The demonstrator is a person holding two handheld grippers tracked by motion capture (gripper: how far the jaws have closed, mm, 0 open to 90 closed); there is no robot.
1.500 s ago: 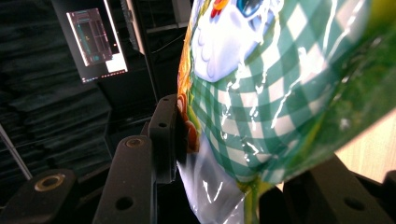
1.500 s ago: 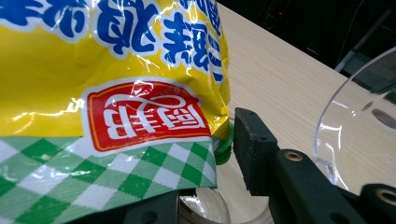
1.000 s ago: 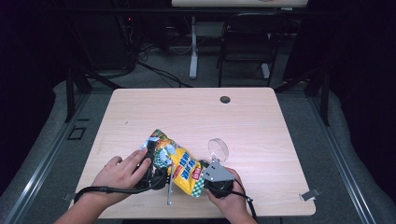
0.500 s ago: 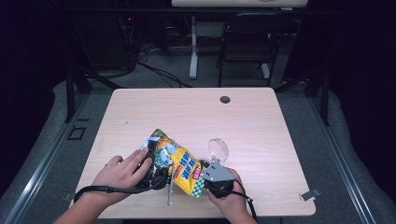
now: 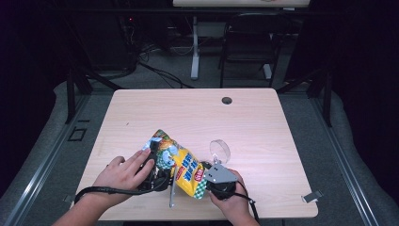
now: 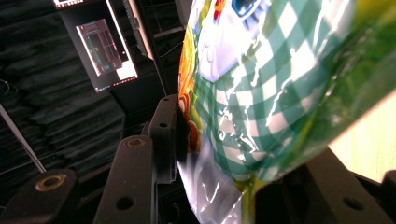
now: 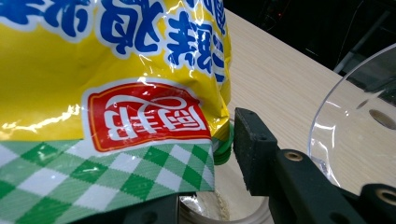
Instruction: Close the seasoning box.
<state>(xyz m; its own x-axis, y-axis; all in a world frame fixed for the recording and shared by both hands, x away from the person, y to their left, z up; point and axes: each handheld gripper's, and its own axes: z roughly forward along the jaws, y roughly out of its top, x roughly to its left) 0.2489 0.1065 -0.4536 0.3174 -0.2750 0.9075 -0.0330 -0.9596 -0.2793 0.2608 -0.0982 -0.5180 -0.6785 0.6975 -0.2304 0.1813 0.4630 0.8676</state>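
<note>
High view, snack bag (image 5: 181, 162) gripped by 2 claws

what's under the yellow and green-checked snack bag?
Under the yellow and green-checked snack bag, the right gripper view shows a pale round rim on the light wooden table, and a clear plastic lid beside it. The bag covers the rest; any contents are hidden.
</note>
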